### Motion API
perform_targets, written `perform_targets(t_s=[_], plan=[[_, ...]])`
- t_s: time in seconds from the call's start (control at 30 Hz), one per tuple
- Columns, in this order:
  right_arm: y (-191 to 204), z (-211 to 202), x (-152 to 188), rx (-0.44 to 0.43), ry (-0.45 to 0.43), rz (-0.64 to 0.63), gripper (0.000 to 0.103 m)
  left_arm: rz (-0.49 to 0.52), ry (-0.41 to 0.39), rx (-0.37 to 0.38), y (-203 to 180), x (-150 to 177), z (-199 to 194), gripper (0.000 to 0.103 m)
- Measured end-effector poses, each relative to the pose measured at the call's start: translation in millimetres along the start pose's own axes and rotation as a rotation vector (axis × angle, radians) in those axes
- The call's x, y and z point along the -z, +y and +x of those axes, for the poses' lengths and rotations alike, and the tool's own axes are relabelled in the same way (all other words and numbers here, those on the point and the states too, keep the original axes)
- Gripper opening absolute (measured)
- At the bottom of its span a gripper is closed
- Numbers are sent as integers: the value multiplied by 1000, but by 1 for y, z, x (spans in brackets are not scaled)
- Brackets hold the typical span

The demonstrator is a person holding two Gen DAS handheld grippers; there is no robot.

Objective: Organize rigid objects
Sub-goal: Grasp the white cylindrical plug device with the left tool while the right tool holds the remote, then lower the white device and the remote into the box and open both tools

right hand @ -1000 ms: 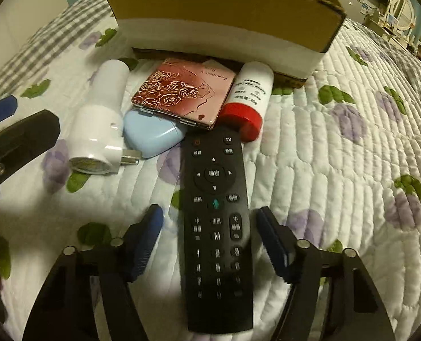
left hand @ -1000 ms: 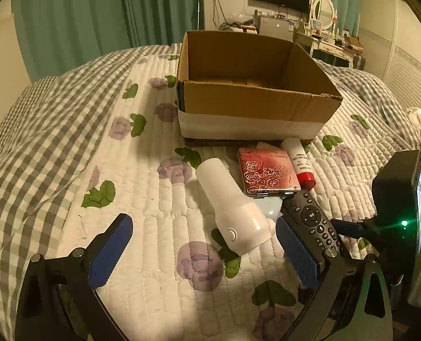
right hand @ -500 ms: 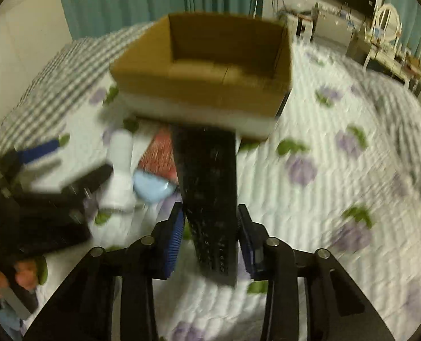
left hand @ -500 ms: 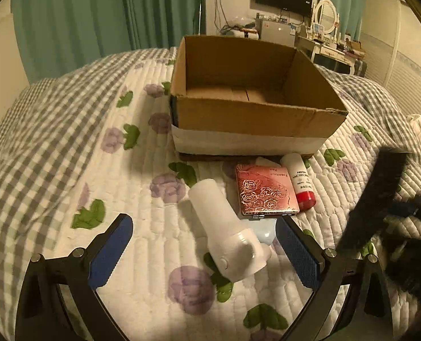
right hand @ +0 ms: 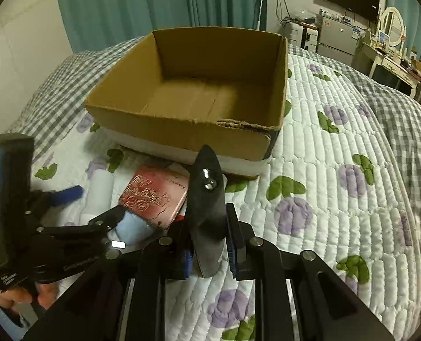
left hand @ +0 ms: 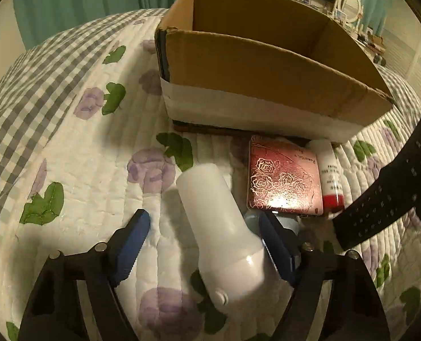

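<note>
My right gripper [right hand: 210, 255] is shut on a black remote [right hand: 207, 207], held tilted above the quilt; the remote [left hand: 386, 199] also shows at the right of the left wrist view. My left gripper [left hand: 204, 247] straddles a white torch-shaped device [left hand: 219, 227] lying on the quilt. Its jaws are closing, the left pad still apart from the device. Beside the device lie a red rose-patterned case [left hand: 284, 182], a white tube with a red cap [left hand: 329, 170] and a pale blue item [right hand: 133, 227]. An open, empty cardboard box [right hand: 182, 125] stands just behind them.
Everything rests on a bed with a white floral quilt [right hand: 324, 170] and a grey checked blanket [left hand: 25, 91] at the left. A hand [right hand: 11, 295] holds the left gripper's handle. Green curtains, a dresser with a mirror [right hand: 392, 28] and a wall screen stand beyond the bed.
My right gripper shut on the remote and lifted it off the quilt toward the box. My left gripper moved forward and down over the white device, and its jaws narrowed.
</note>
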State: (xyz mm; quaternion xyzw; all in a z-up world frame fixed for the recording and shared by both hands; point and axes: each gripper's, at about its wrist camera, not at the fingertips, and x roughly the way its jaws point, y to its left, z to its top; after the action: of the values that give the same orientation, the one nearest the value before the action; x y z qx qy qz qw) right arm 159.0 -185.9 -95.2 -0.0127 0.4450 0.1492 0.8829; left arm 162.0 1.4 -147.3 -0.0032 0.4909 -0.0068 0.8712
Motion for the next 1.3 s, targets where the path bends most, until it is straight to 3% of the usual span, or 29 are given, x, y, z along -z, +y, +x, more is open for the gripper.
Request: perform_targets(t_s=[0.03, 0.1, 0.17, 0.27, 0.4, 0.53, 0.87, 1.13, 1.3], plan=[[0, 1, 0, -6, -2, -3, 20, 2, -2, 3, -1, -1, 0, 71], [1, 10, 1, -27, 19, -2, 21, 7, 5, 41, -1, -3, 0, 51], [2, 15, 3, -35, 21, -1, 22, 15, 1, 38, -3, -2, -2, 47], [3, 13, 4, -16, 12, -1, 20, 34, -14, 52, -6, 0, -8, 33], [2, 3, 2, -16, -11, 2, 18, 71, -31, 42, -8, 1, -17, 33], [3, -5, 2, -5, -16, 3, 18, 44, -23, 64, 1, 5, -24, 33], [7, -31, -8, -3, -56, -10, 18, 57, -120, 94, 9, -13, -78, 32], [6, -83, -73, 5, -160, -71, 18, 114, -252, 105, -9, -76, -121, 32], [4, -98, -127, -1, -203, -102, 18, 117, -294, 118, -18, -128, -119, 33]])
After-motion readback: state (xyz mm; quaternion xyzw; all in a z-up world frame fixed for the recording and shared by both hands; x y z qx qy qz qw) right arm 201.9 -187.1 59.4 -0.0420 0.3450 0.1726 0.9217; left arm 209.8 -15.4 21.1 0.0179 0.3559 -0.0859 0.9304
